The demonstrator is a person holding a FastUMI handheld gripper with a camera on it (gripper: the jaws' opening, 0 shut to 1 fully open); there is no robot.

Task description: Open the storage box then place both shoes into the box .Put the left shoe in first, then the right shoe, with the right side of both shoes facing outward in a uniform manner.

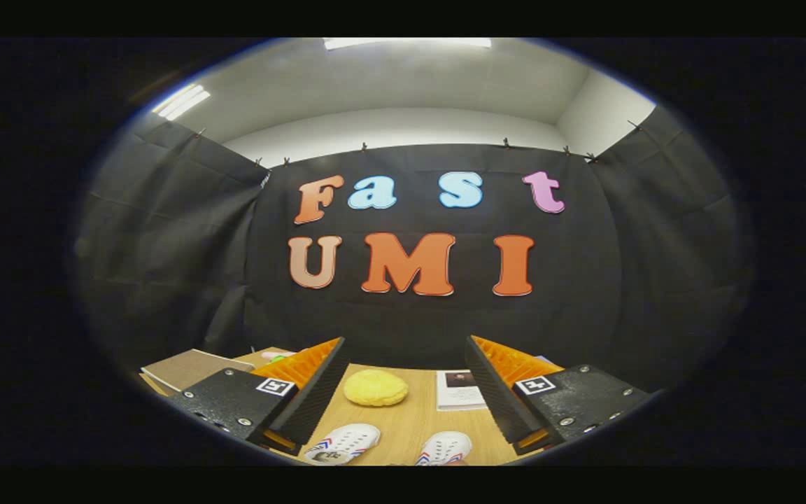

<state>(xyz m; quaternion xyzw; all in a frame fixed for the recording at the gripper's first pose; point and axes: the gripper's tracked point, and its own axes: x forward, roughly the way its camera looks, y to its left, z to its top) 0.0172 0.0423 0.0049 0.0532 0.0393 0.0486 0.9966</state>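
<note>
- We see the gripper (403, 392) with its two fingers spread wide apart, pinching nothing; the gap between them lies open over the tabletop.
- Each finger (319, 388) is a long wedge with a finely ribbed inner face, and its outer side shows a grid-like, honeycombed plastic structure.
- Behind each finger sits a flat, matte block with small round screw heads and a square black-and-white marker (276, 386) on top.
- Between the fingers, below their tips, lie the two shoes. The one nearer the left finger (343, 443) is white with a textured upper and red and blue stripes on its side; it lies at an angle, toe pointing away from us and to the right.
- The second shoe (445, 448) lies closer to the right finger, also white with red and blue stripes, and is cut off at its lower end. The shoes are apart from each other, and neither touches a finger.
- Just ahead of the shoes, still between the fingers, rests a yellow, rounded, bun-shaped object (376, 388) with a pitted surface.
- Beside it, near the right finger, a white printed leaflet (460, 390) lies flat.
- All of these rest on a light wood-grain table (413, 427), smooth and pale.
- Beyond the left finger, a flat brownish board or book (189, 369) lies on the table's far corner.
</note>
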